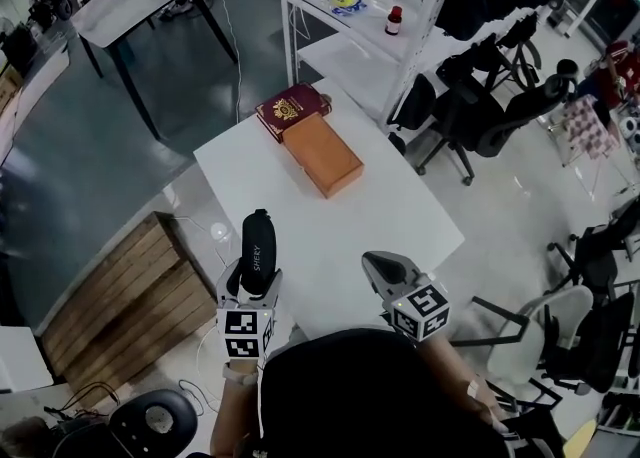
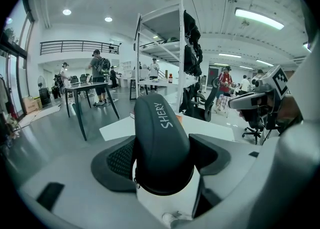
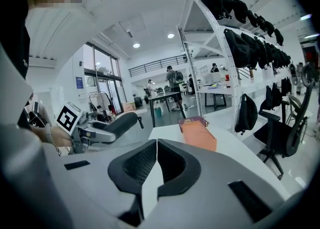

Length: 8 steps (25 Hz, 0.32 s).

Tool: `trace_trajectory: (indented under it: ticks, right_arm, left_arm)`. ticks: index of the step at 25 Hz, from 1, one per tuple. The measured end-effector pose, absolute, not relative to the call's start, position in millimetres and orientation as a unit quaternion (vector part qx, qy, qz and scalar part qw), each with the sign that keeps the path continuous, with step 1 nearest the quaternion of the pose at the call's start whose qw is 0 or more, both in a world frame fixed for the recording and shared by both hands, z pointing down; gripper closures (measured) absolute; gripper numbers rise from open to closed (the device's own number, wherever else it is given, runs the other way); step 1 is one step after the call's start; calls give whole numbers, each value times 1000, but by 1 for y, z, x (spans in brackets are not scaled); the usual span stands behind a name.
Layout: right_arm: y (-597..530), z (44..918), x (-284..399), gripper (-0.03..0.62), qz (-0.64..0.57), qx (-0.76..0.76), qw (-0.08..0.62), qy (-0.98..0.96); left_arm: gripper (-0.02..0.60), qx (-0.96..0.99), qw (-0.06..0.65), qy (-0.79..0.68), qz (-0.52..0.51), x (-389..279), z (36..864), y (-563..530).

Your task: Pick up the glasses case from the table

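Observation:
The glasses case (image 1: 258,249) is black, long and rounded, with white lettering on its top. My left gripper (image 1: 256,281) is shut on its near end and holds it up over the near-left part of the white table (image 1: 270,181). In the left gripper view the glasses case (image 2: 161,145) fills the middle, clamped between the two black pads (image 2: 116,160). My right gripper (image 1: 384,274) hovers over the table's near edge, shut with nothing in it. Its pads (image 3: 172,162) meet in the right gripper view, where the glasses case (image 3: 119,124) shows at the left.
An orange box (image 1: 322,153) lies on the table's far half, with a dark red book (image 1: 290,109) just behind it. White shelving (image 1: 400,16) and black office chairs (image 1: 470,121) stand to the right. A wooden pallet (image 1: 130,296) lies on the floor at the left.

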State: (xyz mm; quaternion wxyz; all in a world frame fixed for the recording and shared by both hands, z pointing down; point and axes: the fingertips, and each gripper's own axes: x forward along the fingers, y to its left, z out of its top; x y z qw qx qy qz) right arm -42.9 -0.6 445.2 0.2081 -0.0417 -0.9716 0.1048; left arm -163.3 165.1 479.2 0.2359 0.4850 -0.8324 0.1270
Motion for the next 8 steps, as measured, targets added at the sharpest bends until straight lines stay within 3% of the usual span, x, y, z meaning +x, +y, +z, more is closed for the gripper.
trace_trajectory:
  ticks: [8]
  right_arm:
    - [0, 443, -44, 563, 104, -34, 210, -972]
  left_arm:
    - [241, 494, 237, -827, 126, -168, 480, 161]
